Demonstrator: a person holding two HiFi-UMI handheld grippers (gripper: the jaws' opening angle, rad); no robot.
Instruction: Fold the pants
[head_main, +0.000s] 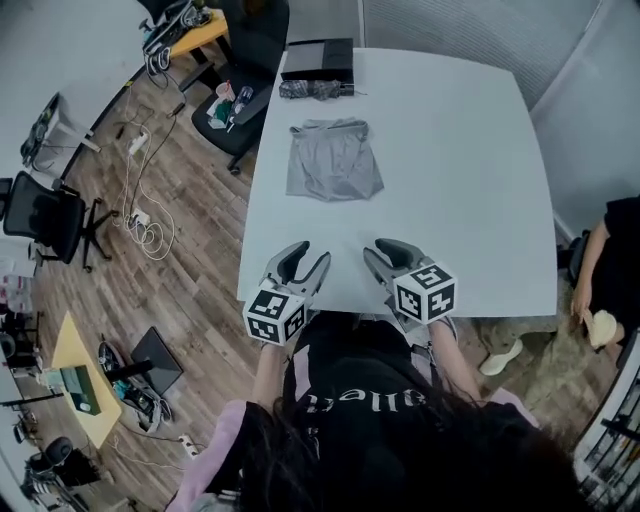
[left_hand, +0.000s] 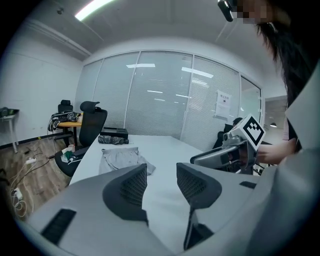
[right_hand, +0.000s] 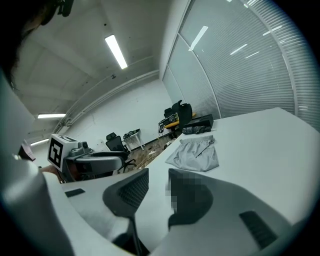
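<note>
The grey pants (head_main: 332, 160) lie folded into a small flat packet on the far left part of the white table (head_main: 460, 190); they also show in the left gripper view (left_hand: 122, 157) and the right gripper view (right_hand: 196, 152). My left gripper (head_main: 300, 257) hovers over the table's near edge, open with nothing between its jaws (left_hand: 161, 172). My right gripper (head_main: 385, 250) is beside it, a short way to the right, also open and empty (right_hand: 157, 177). Both point toward the pants, which lie well ahead of them.
A dark crumpled cloth (head_main: 315, 89) and a black box (head_main: 318, 58) sit at the table's far edge behind the pants. A black office chair (head_main: 245, 90) stands off the far left corner. Another person (head_main: 605, 290) sits beyond the table's right side.
</note>
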